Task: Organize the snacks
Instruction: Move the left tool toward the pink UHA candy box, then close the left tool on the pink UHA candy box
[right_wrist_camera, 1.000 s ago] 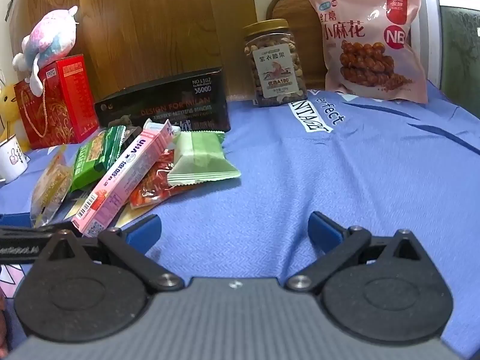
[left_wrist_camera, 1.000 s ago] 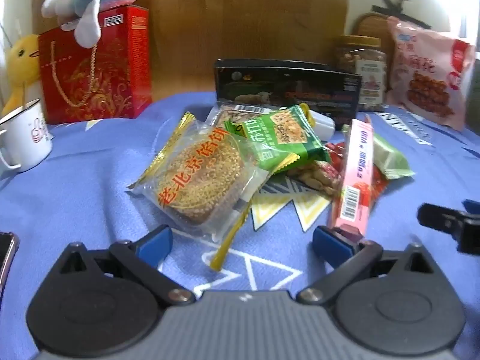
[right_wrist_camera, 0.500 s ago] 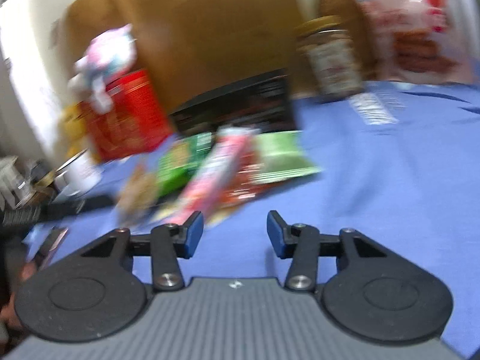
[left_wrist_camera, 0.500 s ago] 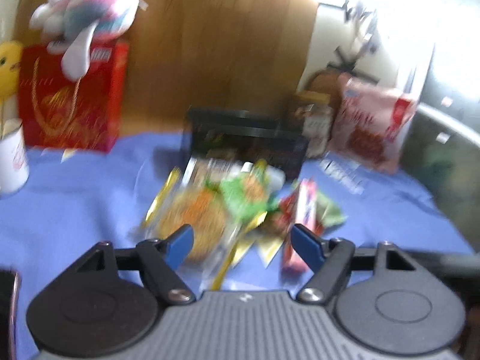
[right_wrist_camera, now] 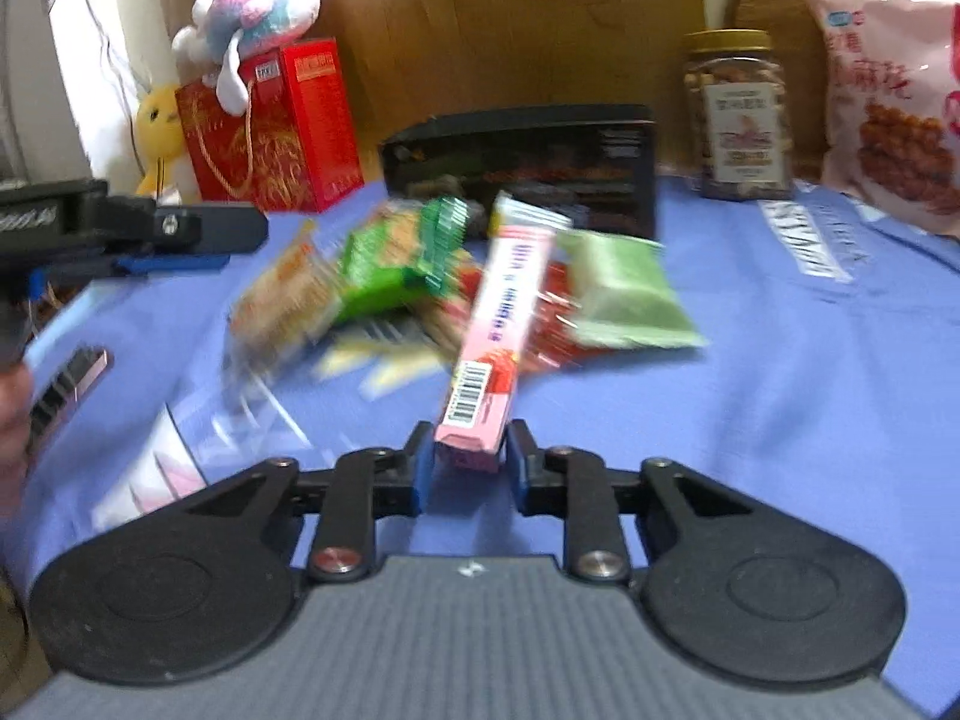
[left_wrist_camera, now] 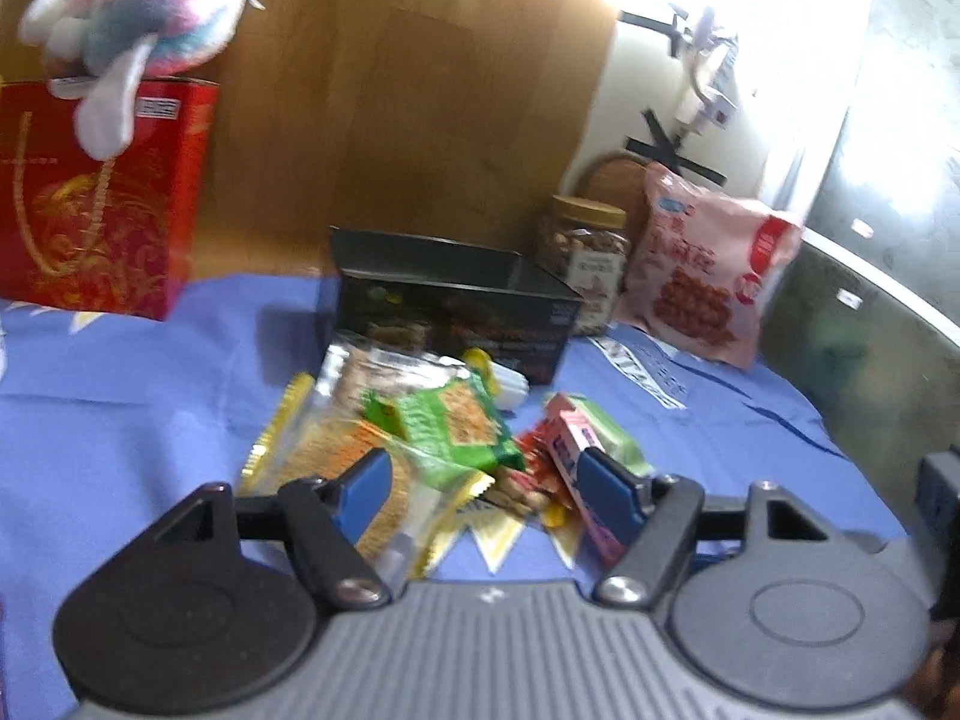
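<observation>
A heap of snack packets lies on the blue cloth in front of an open black box (left_wrist_camera: pixel 450 294) (right_wrist_camera: pixel 528 162). It holds a round cake in clear wrap (left_wrist_camera: pixel 324 456), a dark green packet (left_wrist_camera: pixel 444 420) (right_wrist_camera: pixel 390 258), a pale green packet (right_wrist_camera: pixel 624 294) and a long pink box (right_wrist_camera: pixel 498 330) (left_wrist_camera: pixel 570 450). My right gripper (right_wrist_camera: pixel 468 462) has its pads at the near end of the pink box, one on each side. My left gripper (left_wrist_camera: pixel 486 492) is open and empty, raised above the near side of the heap; it also shows in the right wrist view (right_wrist_camera: pixel 174 240).
A red gift box (left_wrist_camera: pixel 96 192) with a plush toy (left_wrist_camera: pixel 138 18) on top stands at the back left. A nut jar (left_wrist_camera: pixel 588 264) and a pink snack bag (left_wrist_camera: pixel 708 276) stand at the back right. A phone (right_wrist_camera: pixel 66 378) lies at the left.
My right gripper has swung left to the pink box and closed its jaws around the box's near end. My left gripper has risen, pulled back and narrowed a little.
</observation>
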Demonstrator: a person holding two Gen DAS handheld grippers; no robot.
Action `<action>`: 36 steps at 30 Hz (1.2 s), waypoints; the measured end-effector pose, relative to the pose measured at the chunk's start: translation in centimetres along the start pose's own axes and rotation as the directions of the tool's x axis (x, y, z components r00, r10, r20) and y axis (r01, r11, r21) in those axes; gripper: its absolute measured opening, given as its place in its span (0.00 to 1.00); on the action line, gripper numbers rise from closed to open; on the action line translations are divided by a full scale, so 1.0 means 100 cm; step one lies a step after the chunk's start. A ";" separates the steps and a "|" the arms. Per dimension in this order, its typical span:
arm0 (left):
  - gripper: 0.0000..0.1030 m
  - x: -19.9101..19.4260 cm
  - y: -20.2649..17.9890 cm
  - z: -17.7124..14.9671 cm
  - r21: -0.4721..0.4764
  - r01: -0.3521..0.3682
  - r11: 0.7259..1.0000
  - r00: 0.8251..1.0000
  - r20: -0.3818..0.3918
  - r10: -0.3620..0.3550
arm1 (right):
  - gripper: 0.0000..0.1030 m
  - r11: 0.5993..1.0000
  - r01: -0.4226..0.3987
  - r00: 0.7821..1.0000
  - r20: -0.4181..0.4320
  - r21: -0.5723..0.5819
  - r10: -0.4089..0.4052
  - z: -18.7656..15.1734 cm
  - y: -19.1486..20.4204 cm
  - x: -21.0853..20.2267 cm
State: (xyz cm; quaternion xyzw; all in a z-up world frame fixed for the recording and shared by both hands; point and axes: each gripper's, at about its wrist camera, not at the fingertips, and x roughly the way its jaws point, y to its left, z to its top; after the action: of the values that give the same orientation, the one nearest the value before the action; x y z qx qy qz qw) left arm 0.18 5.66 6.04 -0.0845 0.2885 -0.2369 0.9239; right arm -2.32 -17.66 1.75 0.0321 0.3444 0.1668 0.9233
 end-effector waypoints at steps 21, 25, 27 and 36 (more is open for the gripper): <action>0.72 0.105 -0.073 -0.001 0.156 0.144 0.977 0.971 -0.215 -0.109 | 0.39 0.986 0.164 0.980 0.113 0.021 -0.166 -0.047 -0.047 -0.066; 0.72 0.109 -0.084 -0.012 0.226 0.129 0.966 0.975 -0.205 -0.082 | 0.39 0.986 0.169 0.981 0.097 -0.008 -0.168 -0.048 -0.042 -0.053; 0.68 0.109 -0.089 -0.014 0.244 0.140 0.960 0.975 -0.205 -0.090 | 0.39 0.982 0.186 0.978 0.097 -0.017 -0.183 -0.048 -0.041 -0.048; 0.61 0.101 -0.097 -0.019 0.172 0.173 0.970 0.965 -0.226 -0.132 | 0.39 0.969 0.234 0.967 0.122 -0.074 -0.224 -0.052 -0.034 -0.047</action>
State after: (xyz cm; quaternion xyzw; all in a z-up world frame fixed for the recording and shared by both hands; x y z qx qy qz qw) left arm 2.55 -7.78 2.35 0.0080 0.3546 -0.3416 0.8703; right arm -8.08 -22.70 0.13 -0.0391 0.2852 0.0716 0.9550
